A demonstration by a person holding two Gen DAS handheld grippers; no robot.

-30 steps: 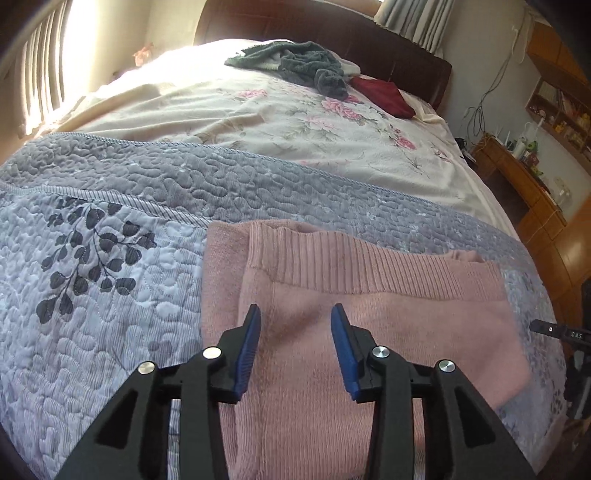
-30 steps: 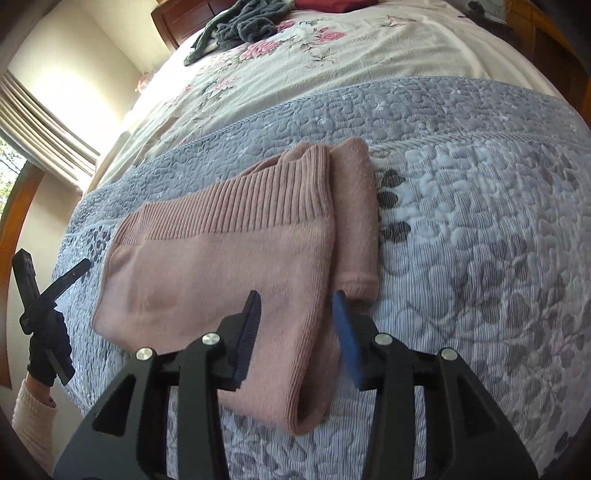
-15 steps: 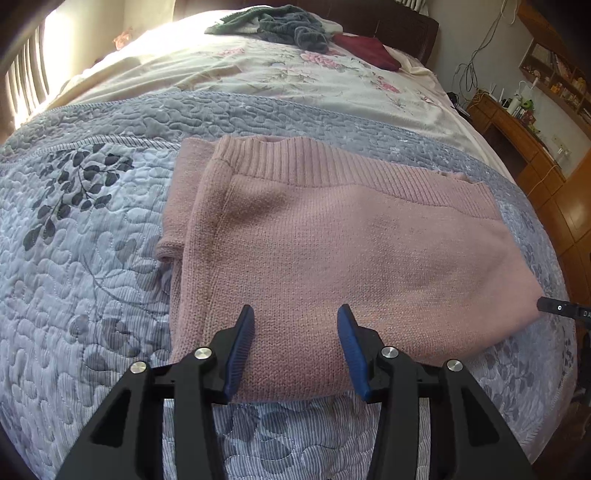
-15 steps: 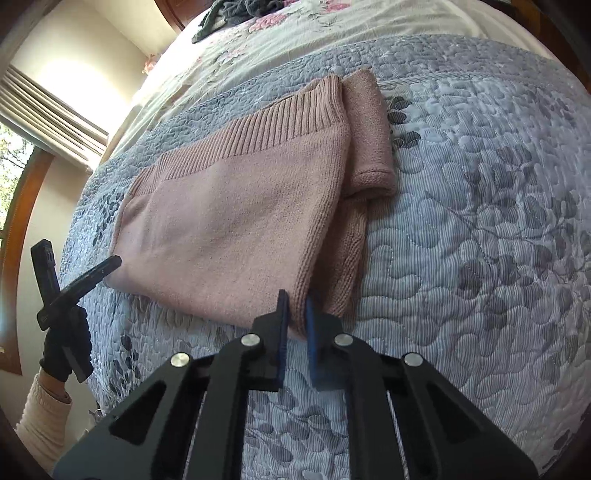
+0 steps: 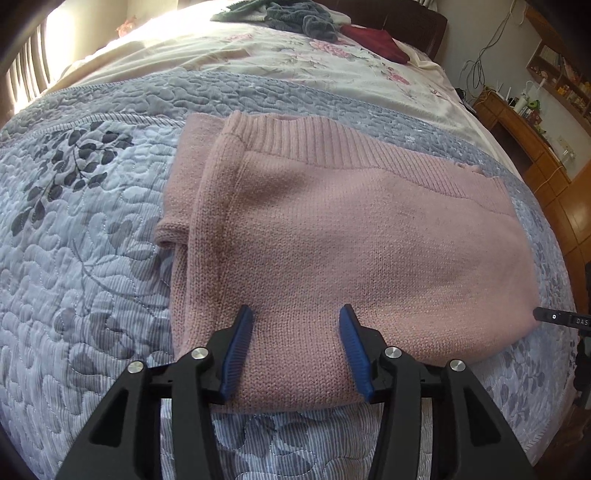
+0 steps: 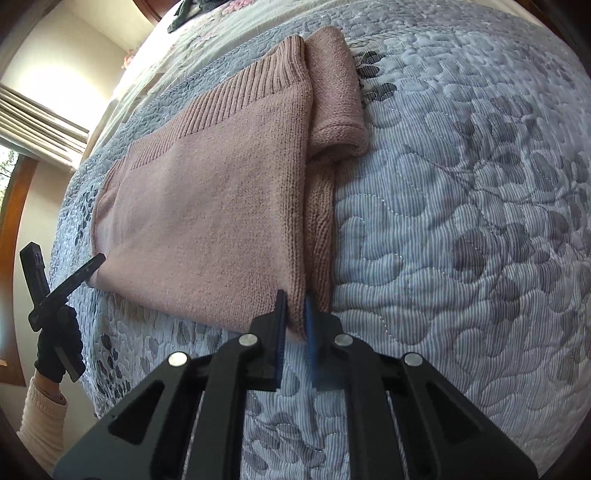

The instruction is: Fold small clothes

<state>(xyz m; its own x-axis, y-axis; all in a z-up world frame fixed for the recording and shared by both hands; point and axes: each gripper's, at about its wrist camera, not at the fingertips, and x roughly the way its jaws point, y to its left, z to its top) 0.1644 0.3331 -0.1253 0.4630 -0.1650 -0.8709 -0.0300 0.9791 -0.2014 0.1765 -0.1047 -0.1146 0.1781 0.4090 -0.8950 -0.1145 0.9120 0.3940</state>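
A pink knit sweater lies folded flat on the grey quilted bedspread, ribbed hem at the far side, one sleeve folded along its left edge. My left gripper is open, its blue pads just above the sweater's near edge with nothing between them. In the right wrist view the same sweater spreads to the left, its folded sleeve to the right. My right gripper is shut on the sweater's near corner, knit pinched between the pads.
A black-gloved hand holds the other tool at the sweater's far left corner. Dark grey clothes and a dark red garment lie near the headboard. Wooden furniture stands right of the bed, and the bed edge is close in front.
My right gripper drew back to the sweater's near corner and shut on it. My left gripper drew back to the near edge and stays open.
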